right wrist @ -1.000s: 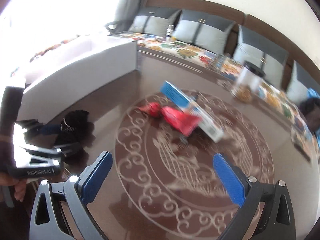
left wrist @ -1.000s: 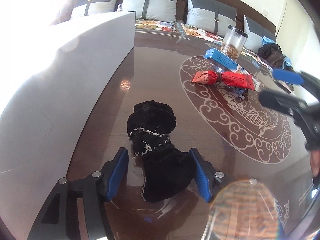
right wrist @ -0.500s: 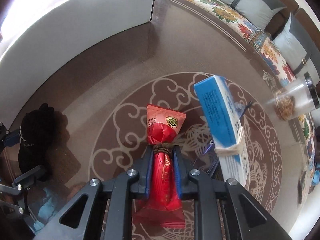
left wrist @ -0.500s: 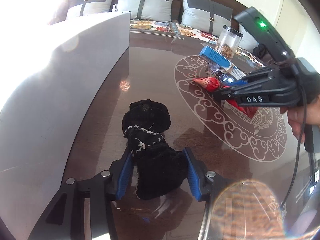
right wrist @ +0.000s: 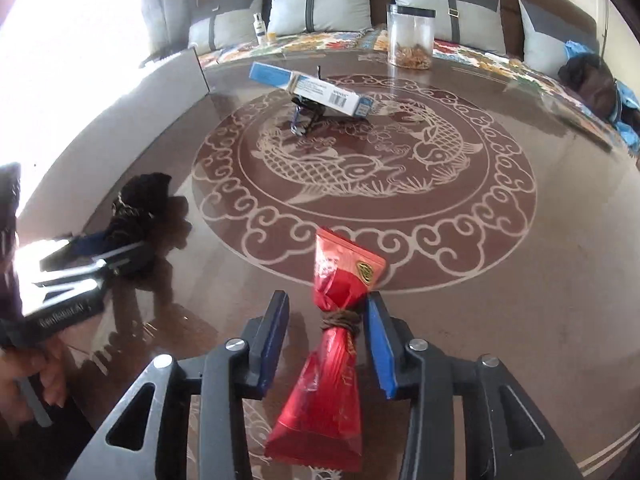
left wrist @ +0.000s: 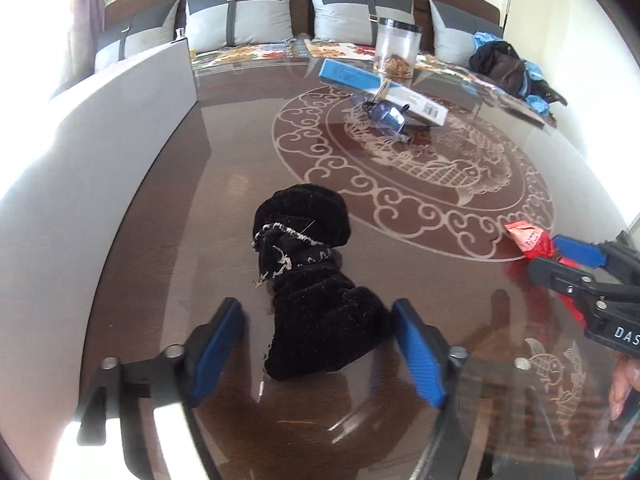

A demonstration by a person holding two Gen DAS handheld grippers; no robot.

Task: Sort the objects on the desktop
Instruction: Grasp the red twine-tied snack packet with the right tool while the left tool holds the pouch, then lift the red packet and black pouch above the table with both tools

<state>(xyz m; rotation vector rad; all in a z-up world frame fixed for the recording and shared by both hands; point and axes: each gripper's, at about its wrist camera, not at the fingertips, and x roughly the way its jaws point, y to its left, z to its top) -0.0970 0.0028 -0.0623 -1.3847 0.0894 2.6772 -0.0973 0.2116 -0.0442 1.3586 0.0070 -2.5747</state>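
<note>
A black velvet pouch [left wrist: 312, 280] lies on the glass table [left wrist: 240, 128]. My left gripper [left wrist: 320, 350] straddles its near end with jaws opening; the left pad stands apart from the cloth and the right pad sits at its edge. A red snack packet [right wrist: 340, 280], tied with brown twine at its waist, lies between the blue pads of my right gripper [right wrist: 328, 344]. Those jaws are opening too, with a gap on the left side. The left wrist view shows the right gripper [left wrist: 568, 262] and the red packet [left wrist: 528, 238] at the far right. The left gripper [right wrist: 92, 252] and the pouch [right wrist: 136, 204] appear in the right wrist view.
A white box wall [left wrist: 100, 140] runs along the table's left side. A blue carton [right wrist: 308, 88] rests on a blue clip [right wrist: 304, 116] at the far side of the fish pattern, with a clear jar [right wrist: 410, 40] behind it. A cushioned bench [right wrist: 320, 4] lines the back.
My right gripper shut on the red packet beside the blue carton, carried it to the near side of the table, and has parted its jaws. My left gripper closed on the pouch, then widened again.
</note>
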